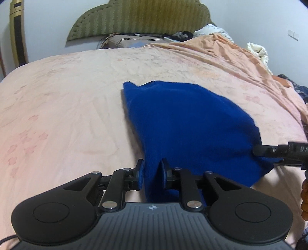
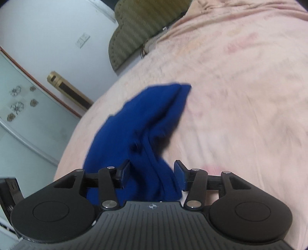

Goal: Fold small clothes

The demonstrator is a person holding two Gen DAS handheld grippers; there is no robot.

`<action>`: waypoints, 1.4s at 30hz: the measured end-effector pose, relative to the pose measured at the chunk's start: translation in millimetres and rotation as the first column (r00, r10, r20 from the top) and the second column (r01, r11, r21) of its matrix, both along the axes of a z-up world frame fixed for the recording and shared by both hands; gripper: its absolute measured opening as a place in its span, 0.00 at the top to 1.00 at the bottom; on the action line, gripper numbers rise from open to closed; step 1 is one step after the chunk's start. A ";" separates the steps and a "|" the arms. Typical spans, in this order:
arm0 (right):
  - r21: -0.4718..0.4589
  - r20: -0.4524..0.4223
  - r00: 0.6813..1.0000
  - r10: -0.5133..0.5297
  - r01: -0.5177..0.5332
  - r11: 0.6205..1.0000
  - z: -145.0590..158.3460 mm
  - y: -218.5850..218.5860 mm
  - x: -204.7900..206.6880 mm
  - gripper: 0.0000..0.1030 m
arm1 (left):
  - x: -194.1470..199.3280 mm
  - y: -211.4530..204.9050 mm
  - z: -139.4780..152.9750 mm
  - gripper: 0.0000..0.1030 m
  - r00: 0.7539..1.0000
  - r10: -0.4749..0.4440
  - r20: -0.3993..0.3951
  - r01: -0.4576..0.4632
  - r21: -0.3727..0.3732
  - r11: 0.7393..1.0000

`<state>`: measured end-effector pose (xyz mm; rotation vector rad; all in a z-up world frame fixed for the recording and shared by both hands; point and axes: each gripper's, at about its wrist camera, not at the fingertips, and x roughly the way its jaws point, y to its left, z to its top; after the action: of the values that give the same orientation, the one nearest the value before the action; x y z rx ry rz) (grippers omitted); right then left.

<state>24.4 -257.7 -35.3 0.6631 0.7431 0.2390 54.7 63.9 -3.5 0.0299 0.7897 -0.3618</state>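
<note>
left gripper [image 1: 151,175] jaws pinch the blue cloth [image 1: 184,123]; right gripper [image 2: 151,176] jaws spread, cloth loose between them.

You have wide bare bedspread [image 1: 63,96] across the left half of the left wrist frame, free to pass. The blue garment [image 1: 184,123] fills centre and lower right, with the right gripper [image 1: 269,153] at the right edge. Pillows [image 1: 130,41] and headboard [image 1: 138,17] close off the top.

Royal-blue cloth [image 1: 184,123] on pale peach bedsheet [image 1: 67,107] (faint pink flowers), olive striped headboard [image 1: 138,17]
</note>
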 end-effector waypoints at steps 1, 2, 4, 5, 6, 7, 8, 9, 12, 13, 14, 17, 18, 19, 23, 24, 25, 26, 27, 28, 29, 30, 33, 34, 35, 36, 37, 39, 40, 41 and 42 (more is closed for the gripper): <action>-0.057 0.007 1.000 -0.013 0.013 0.998 -0.7 2.9 -6.3 0.62 | -2.3 -0.1 0.6 0.80 1.000 0.012 -0.002 -0.012 0.001 1.000; -0.154 0.025 0.999 -0.042 0.045 0.987 0.9 7.3 -11.6 0.62 | -3.8 -2.5 4.5 0.78 1.000 0.017 0.002 -0.017 0.001 1.000; -0.331 0.084 0.990 -0.117 0.139 0.934 12.7 22.0 -23.3 0.55 | -3.5 -4.3 10.7 0.67 1.000 0.009 0.026 -0.009 0.010 1.000; -0.341 0.107 0.988 -0.116 0.145 0.929 19.4 23.9 -22.5 0.50 | -2.5 -5.4 13.5 0.53 0.999 0.007 0.041 -0.008 0.013 1.000; -0.284 0.119 0.990 -0.071 0.102 0.953 24.3 21.4 -16.9 0.44 | -0.4 -6.6 16.5 0.46 0.998 0.015 0.058 -0.016 0.015 1.000; -0.196 0.109 0.993 -0.035 0.056 0.979 25.2 15.6 -7.0 0.32 | 2.5 -7.3 19.5 0.37 0.996 0.025 0.084 -0.026 0.013 1.000; -0.102 0.086 0.996 -0.014 0.023 0.995 23.4 8.1 5.8 0.26 | 6.7 -7.4 22.4 0.35 0.994 0.030 0.108 -0.031 0.008 0.999; -0.027 0.067 0.998 -0.015 0.017 1.000 19.0 -0.4 19.4 0.26 | 14.0 -7.4 25.9 0.35 0.991 0.032 0.129 -0.032 -0.002 0.999; 0.107 -0.015 0.997 -0.074 0.076 0.991 1.0 -27.8 58.7 0.32 | 49.0 -3.8 28.4 0.30 0.995 0.022 0.100 -0.015 -0.074 0.997; 0.150 -0.036 0.997 -0.063 0.068 0.986 -5.9 -34.5 72.5 0.38 | 66.1 -1.5 26.0 0.30 0.998 0.025 0.063 -0.018 -0.109 0.994; 0.187 -0.052 0.997 -0.052 0.061 0.980 -11.8 -38.3 86.4 0.44 | 82.7 1.0 22.6 0.30 0.999 0.029 0.021 -0.025 -0.143 0.989; 0.233 -0.027 1.000 0.010 -0.003 0.973 -18.5 -37.6 116.2 0.47 | 125.1 8.1 8.8 0.30 0.996 0.028 -0.083 -0.048 -0.256 0.966; 0.220 -0.022 0.999 0.024 -0.019 0.975 -20.1 -35.1 124.0 0.50 | 135.5 9.2 4.3 0.30 0.994 0.026 -0.104 -0.056 -0.289 0.956; 0.195 -0.019 0.999 0.039 -0.034 0.980 -21.3 -31.7 131.1 0.61 | 145.1 10.5 -0.3 0.31 0.992 0.022 -0.123 -0.061 -0.326 0.943; 0.113 0.011 0.994 0.109 -0.109 0.988 -22.7 -18.9 156.5 0.79 | 161.2 5.7 -11.2 0.71 0.993 0.029 -0.113 -0.067 -0.357 0.932; 0.071 0.028 0.991 0.131 -0.132 0.989 -16.9 -15.3 159.4 0.79 | 159.8 3.8 -9.0 0.75 0.997 0.030 -0.072 -0.052 -0.339 0.939; 0.017 0.052 0.987 0.152 -0.153 0.988 -8.9 -10.8 160.5 0.80 | 153.6 3.2 -5.0 0.82 0.999 0.031 -0.012 -0.033 -0.334 0.942; -0.034 0.089 0.981 0.172 -0.169 0.985 0.7 -5.6 160.4 0.81 | 146.9 3.8 -1.3 0.88 0.998 0.036 0.041 -0.021 -0.334 0.942; -0.085 0.144 0.969 0.199 -0.189 0.978 12.4 -1.2 158.3 0.81 | 141.5 2.5 1.9 0.88 0.994 0.053 0.099 -0.019 -0.316 0.949; -0.137 0.200 0.953 0.228 -0.203 0.969 22.3 2.6 156.3 0.82 | 138.5 -1.3 3.6 0.88 0.987 0.084 0.135 -0.045 -0.273 0.961; -0.192 0.237 0.940 0.244 -0.201 0.961 30.6 7.5 153.8 0.83 | 140.1 -6.5 2.3 0.88 0.985 0.105 0.138 -0.073 -0.220 0.973; -0.240 0.236 0.942 0.237 -0.180 0.954 33.5 12.2 155.1 0.84 | 143.7 -11.4 -0.5 0.88 0.988 0.105 0.113 -0.084 -0.174 0.981; -0.408 0.083 0.986 0.144 -0.098 0.908 22.6 22.5 167.4 0.73 | 130.2 -19.5 -0.8 0.88 0.988 0.117 0.097 -0.108 -0.093 0.990; -0.476 0.061 0.994 0.091 -0.051 0.878 20.8 26.1 164.2 0.69 | 115.9 -21.6 3.5 0.87 0.986 0.112 0.125 -0.103 -0.072 0.992; -0.524 0.077 0.996 0.042 0.004 0.852 24.3 26.7 154.0 0.66 | 102.8 -23.6 7.5 0.84 0.984 0.111 0.139 -0.104 -0.052 0.993; -0.552 0.118 0.993 0.006 0.060 0.832 31.9 31.1 141.6 0.67 | 92.2 -25.2 10.9 0.79 0.983 0.114 0.142 -0.109 -0.039 0.993; -0.566 0.168 0.986 -0.008 0.103 0.818 41.8 33.7 123.6 0.66 | 79.7 -28.2 12.5 0.62 0.985 0.112 0.132 -0.109 -0.030 0.994; -0.560 0.234 0.971 0.056 0.088 0.824 56.2 44.1 86.5 0.59 | 59.7 -36.2 11.5 0.26 0.988 0.099 0.120 -0.097 -0.019 0.995; -0.549 0.238 0.963 0.129 0.024 0.836 59.6 51.5 69.2 0.50 | 48.4 -43.1 10.1 0.21 0.985 0.088 0.146 -0.089 -0.002 0.996; -0.536 0.235 0.953 0.190 -0.036 0.844 59.7 58.0 56.2 0.50 | 41.1 -49.1 7.9 0.21 0.982 0.071 0.177 -0.080 0.040 0.996; -0.523 0.218 0.942 0.254 -0.107 0.846 56.9 64.8 47.1 0.49 | 36.5 -60.8 2.5 0.21 0.977 0.052 0.207 -0.079 0.123 0.989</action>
<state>71.5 -192.9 21.6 0.0491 0.5597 0.2916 91.2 3.0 -0.9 0.1606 0.6090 -0.2396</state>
